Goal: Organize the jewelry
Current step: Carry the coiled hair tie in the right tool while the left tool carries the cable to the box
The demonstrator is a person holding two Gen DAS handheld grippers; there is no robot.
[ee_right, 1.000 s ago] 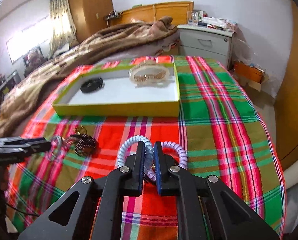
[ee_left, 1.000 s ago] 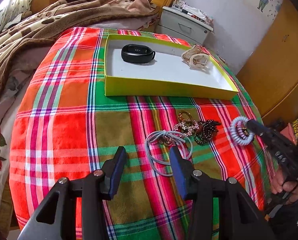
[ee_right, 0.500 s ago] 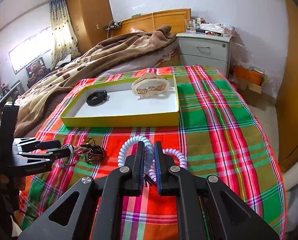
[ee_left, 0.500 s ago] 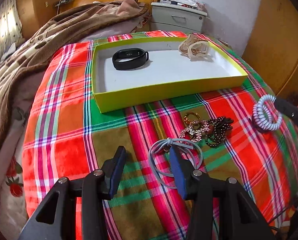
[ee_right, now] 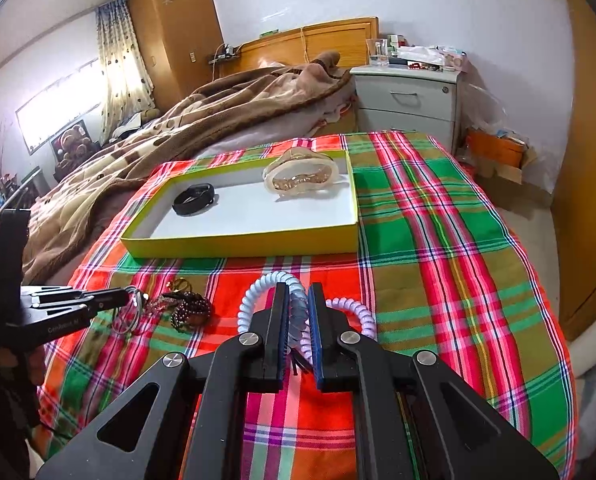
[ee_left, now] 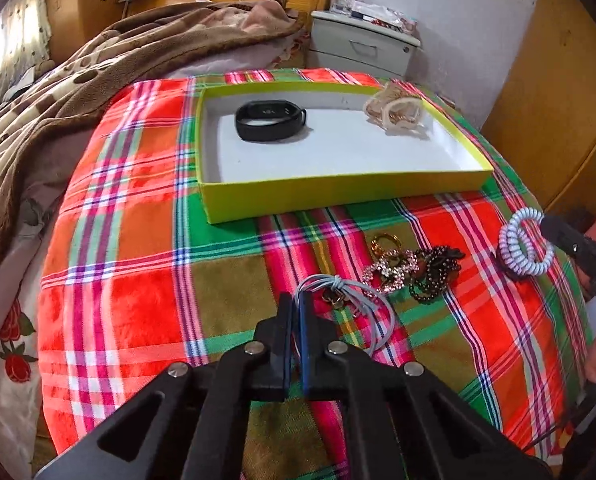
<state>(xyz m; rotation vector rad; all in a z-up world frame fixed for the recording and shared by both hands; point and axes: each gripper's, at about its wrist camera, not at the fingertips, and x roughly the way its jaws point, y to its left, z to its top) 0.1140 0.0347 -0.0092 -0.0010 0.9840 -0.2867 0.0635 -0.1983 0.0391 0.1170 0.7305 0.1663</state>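
My left gripper is low over the plaid cloth; its jaws are closing and pinch the near-left side of a grey elastic cord loop. From the right wrist view, that gripper sits at the left with the cord hanging at its tip. My right gripper is shut on a pale blue and lilac coil band, held just above the cloth and also seen as the coil band at the right. A yellow-green tray holds a black wristband and a beige bracelet.
A tangle of beaded and gold jewelry lies between the two grippers, in front of the tray. The plaid cloth covers a rounded surface. A brown blanket is at the left, a white nightstand behind, and a wooden wardrobe at the right.
The left gripper's jaws went from wide open to closed on the grey cord loop. The right gripper kept its hold on the coil band.
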